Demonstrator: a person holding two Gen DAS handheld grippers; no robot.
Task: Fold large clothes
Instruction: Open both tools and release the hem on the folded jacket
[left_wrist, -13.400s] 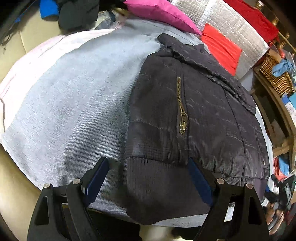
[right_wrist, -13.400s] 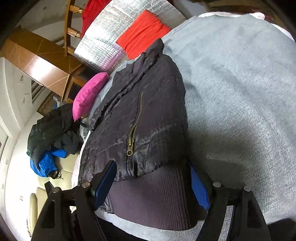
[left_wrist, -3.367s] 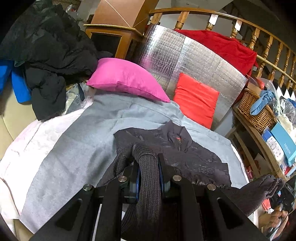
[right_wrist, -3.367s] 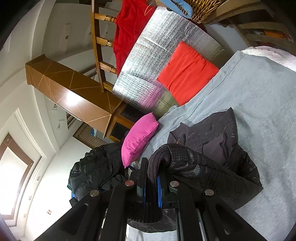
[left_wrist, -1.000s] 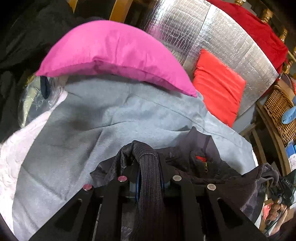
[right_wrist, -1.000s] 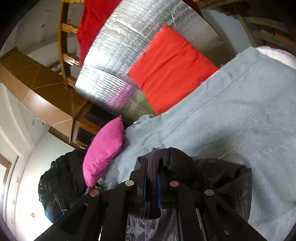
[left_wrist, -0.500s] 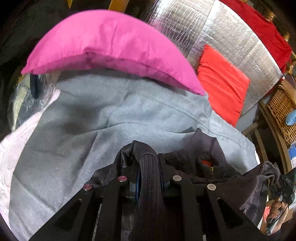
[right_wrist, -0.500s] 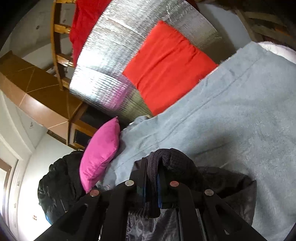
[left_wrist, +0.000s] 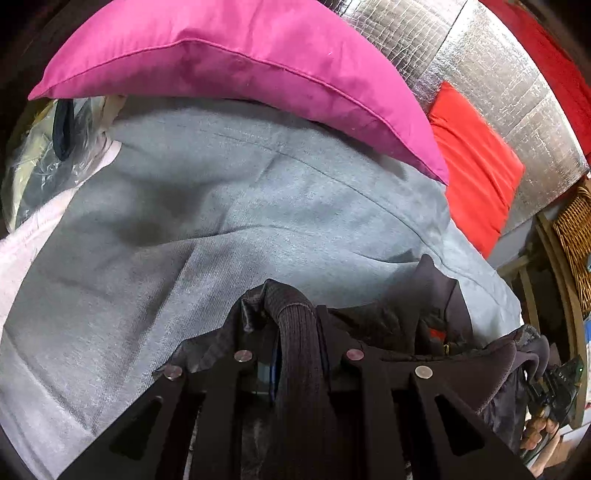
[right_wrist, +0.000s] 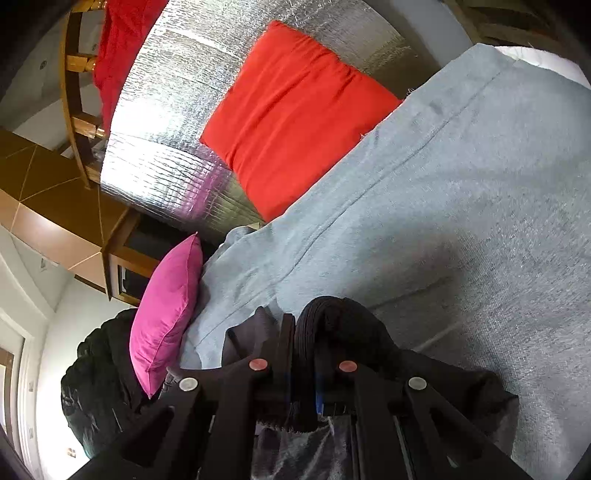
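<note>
A dark quilted jacket (left_wrist: 399, 321) with a ribbed knit hem is doubled over on the grey blanket (left_wrist: 221, 229). Its collar with a red tag lies beyond the fold in the left wrist view. My left gripper (left_wrist: 297, 332) is shut on the ribbed hem, which bulges up between the fingers. In the right wrist view my right gripper (right_wrist: 304, 354) is likewise shut on the hem's other corner (right_wrist: 332, 321), low over the blanket (right_wrist: 461, 221). The rest of the jacket is hidden under both grippers.
A pink pillow (left_wrist: 240, 59) lies close ahead on the blanket's far edge. A red cushion (right_wrist: 295, 122) leans on a silver foil panel (right_wrist: 166, 147). Dark clothes (right_wrist: 99, 387) are piled left of the pillow. A wicker basket (left_wrist: 576, 229) and a shelf stand at the right.
Both grippers have sunk and moved toward the pillow end with the hem. The pillow and cushion loom larger, and the folded hem now lies nearer the collar.
</note>
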